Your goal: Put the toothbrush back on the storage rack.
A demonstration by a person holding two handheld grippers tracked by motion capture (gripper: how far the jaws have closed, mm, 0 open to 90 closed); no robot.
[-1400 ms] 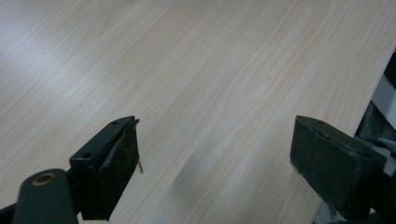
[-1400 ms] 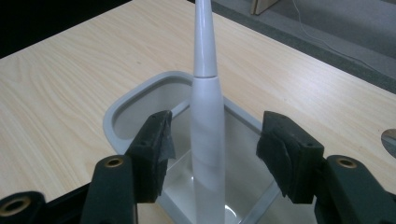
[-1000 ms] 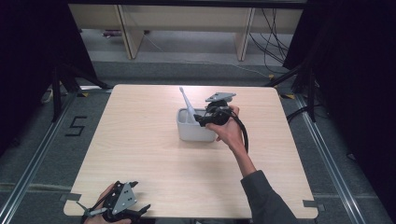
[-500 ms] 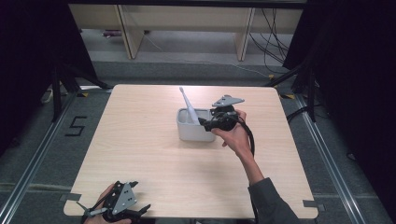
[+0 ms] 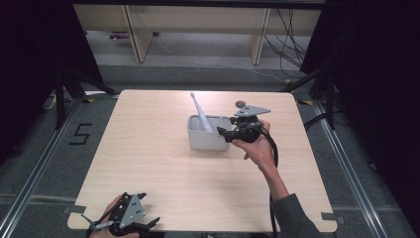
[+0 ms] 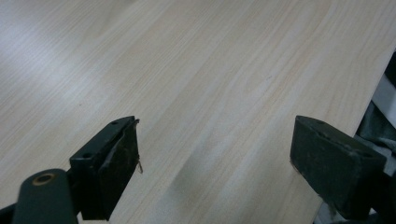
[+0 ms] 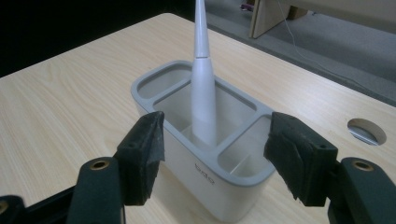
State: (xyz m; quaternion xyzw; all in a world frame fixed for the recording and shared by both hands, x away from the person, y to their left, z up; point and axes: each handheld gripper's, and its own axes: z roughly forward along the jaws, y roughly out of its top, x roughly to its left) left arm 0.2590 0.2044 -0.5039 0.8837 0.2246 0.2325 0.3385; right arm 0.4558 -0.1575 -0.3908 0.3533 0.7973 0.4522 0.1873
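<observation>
While the left gripper (image 5: pixel 130 220) is held wide open at the table's (image 5: pixel 148 148) near edge, the right gripper's (image 7: pixel 212 158) jaws, just opened further, are seen apparently clear of the holder (image 7: pixel 205 154) and its toothbrush (image 7: pixel 203 93).

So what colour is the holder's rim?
Grey rim on a white holder; clearest in the right gripper view.

Out of sight
The toothbrush (image 7: pixel 204 88) loses its head past the top edge (right gripper view); the holder (image 7: pixel 205 158) hides its foot.

Pale wooden table (image 5: pixel 148 163), grey-white organiser (image 5: pixel 208 139) standing near its middle
</observation>
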